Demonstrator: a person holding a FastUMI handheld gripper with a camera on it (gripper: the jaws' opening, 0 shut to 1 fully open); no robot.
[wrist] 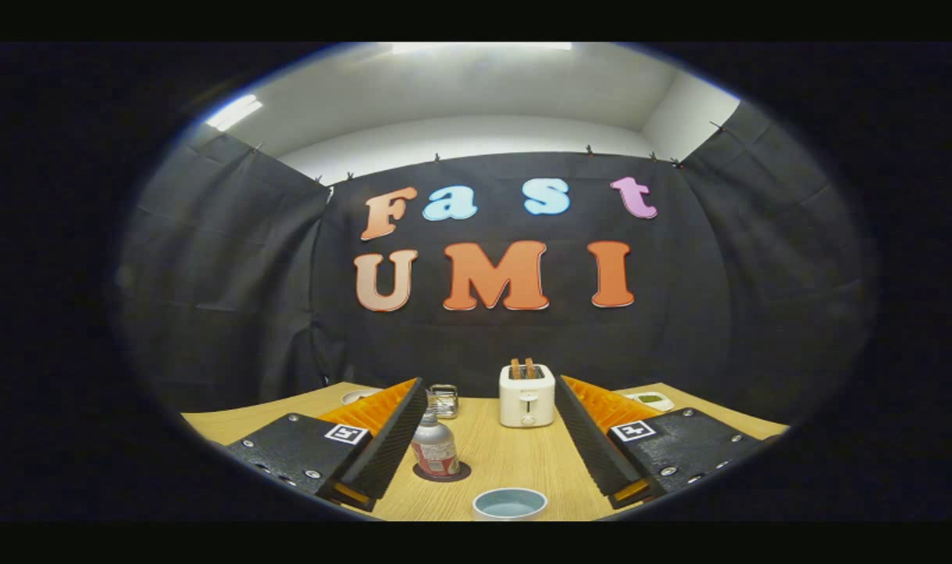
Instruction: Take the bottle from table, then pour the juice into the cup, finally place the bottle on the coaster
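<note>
- On the counter (507,462), wood-grain top: bottle (434,446) stands upright on a dark round coaster (443,473).
- Bottle sits just beside the inner face of the left finger, partly hidden by it; can't tell if they touch. Right finger is well apart from it.
- Bottle: clear neck, silver cap, red and white label. Fill level can't be read.
- Tool (491,407): fingers spread wide, nothing gripped. Gap between them holds the bottle at the left side and open counter across the rest.
- Cup (510,504): pale, round, mouth up, closest to the camera, between the finger bases and a bit right of the bottle. Not touching the coaster. Inside looks light; contents can't be told.
- Toaster (527,395): white, two slices sticking up from the slots, beyond the fingertips near the right one, at the back of the counter.
- Small shiny metal rack-like item (443,400) behind the bottle, near the left fingertip.
- White dish (360,395) behind the left finger, mostly hidden.
- White device (653,401) with a greenish panel behind the right finger, at the far edge.
</note>
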